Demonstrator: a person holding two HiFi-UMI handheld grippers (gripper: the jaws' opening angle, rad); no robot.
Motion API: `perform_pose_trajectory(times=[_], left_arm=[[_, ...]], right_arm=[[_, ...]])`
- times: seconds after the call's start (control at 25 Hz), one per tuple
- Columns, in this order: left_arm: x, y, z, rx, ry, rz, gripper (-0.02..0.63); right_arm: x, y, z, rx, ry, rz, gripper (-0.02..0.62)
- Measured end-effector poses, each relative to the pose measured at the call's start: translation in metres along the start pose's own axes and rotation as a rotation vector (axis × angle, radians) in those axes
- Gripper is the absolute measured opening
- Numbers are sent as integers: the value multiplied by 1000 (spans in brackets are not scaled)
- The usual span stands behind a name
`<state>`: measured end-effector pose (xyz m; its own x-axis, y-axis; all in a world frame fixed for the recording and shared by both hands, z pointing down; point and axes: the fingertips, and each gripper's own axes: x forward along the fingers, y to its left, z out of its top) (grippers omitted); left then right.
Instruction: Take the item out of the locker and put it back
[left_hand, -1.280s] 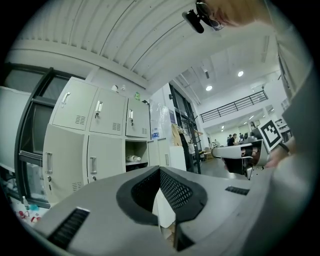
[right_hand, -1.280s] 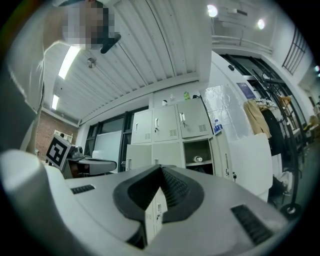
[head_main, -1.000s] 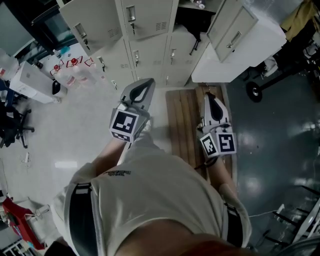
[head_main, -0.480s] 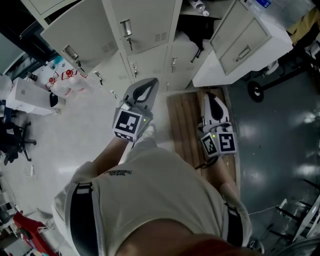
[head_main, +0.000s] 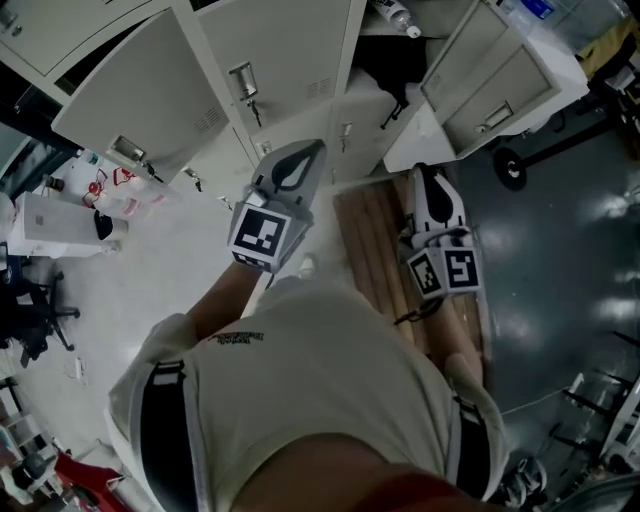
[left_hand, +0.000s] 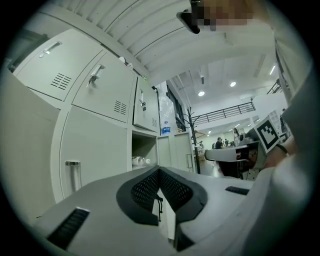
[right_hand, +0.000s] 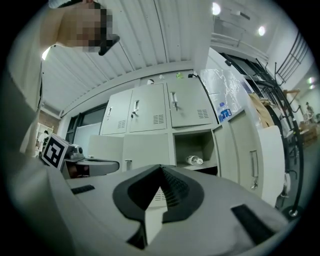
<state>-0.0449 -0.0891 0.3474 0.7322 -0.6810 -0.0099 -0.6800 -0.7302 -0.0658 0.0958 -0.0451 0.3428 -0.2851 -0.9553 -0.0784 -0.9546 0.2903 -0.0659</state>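
A clear plastic bottle lies on its side in an open locker compartment at the top of the head view. It also shows as the bottle in the left gripper view and the bottle in the right gripper view. My left gripper points at the lockers, shut and empty. My right gripper hangs beside it over a wooden board, also shut and empty. Both are well short of the compartment. The left gripper and the right gripper show their jaws closed together on nothing.
The open compartment's door swings out to the right. Another open locker door juts out at the left. A wooden slatted board lies on the floor before the lockers. A white box and a chair stand at far left.
Both grippers have lifted a little toward the lockers, the left one more. The head view has moved closer, so the lockers and open doors look larger.
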Motion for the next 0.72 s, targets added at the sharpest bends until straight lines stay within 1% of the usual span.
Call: perform_pose_trajectory(times=[0.16, 0.36, 0.52, 0.72], left_arm=[[15, 14, 3, 4, -19, -25, 14], [32, 20, 6, -3, -36, -39, 12], [43, 27, 10, -10, -44, -24, 12], [60, 32, 10, -6, -38, 18, 12]], right_arm=[[21, -3, 6, -6, -14, -21, 2], [38, -10, 13, -15, -25, -27, 2], [51, -17, 14, -17, -23, -10, 2], [66, -29, 9, -5, -9, 37, 2]])
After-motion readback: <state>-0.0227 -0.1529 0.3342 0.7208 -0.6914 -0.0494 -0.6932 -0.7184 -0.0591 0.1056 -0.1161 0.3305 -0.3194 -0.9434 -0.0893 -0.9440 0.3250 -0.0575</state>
